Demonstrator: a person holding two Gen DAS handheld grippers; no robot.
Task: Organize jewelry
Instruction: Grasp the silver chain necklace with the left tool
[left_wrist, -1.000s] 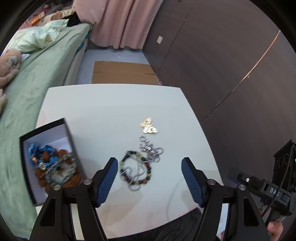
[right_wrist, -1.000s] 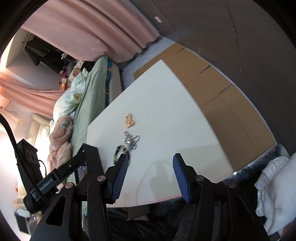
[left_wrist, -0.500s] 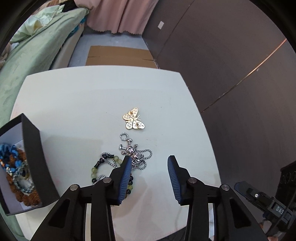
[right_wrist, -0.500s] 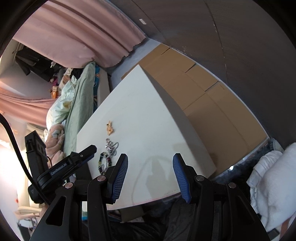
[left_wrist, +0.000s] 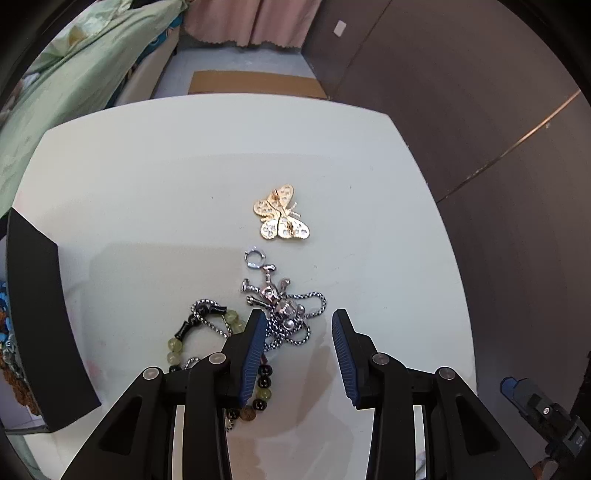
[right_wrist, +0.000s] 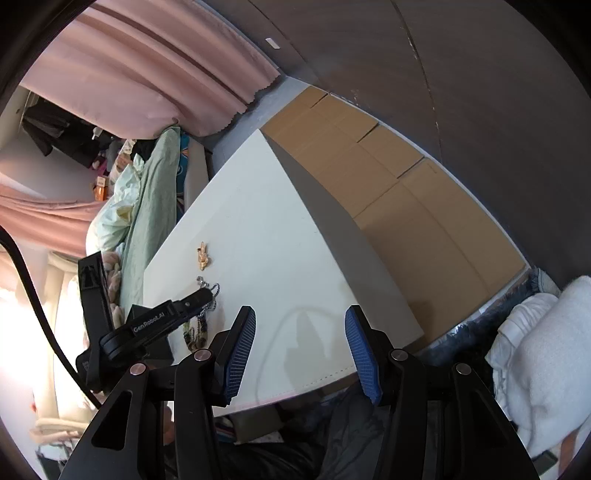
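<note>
Two grippers in view, both with jaws parted and nothing held. Left gripper (left_wrist: 298, 350) low over the white table (left_wrist: 147, 192), straddling the silver chain with its skull charm (left_wrist: 284, 310); blue left pad (left_wrist: 253, 354) touching or just above the chain, cannot tell which. Beaded bracelet (left_wrist: 207, 343) partly hidden under that left finger. Gold butterfly brooch (left_wrist: 281, 218) farther out, apart from the chain. Black box (left_wrist: 40, 314) at the table's left edge, jewelry inside barely visible. Right gripper (right_wrist: 299, 350) wide open above the table's near edge, well apart from the jewelry.
</note>
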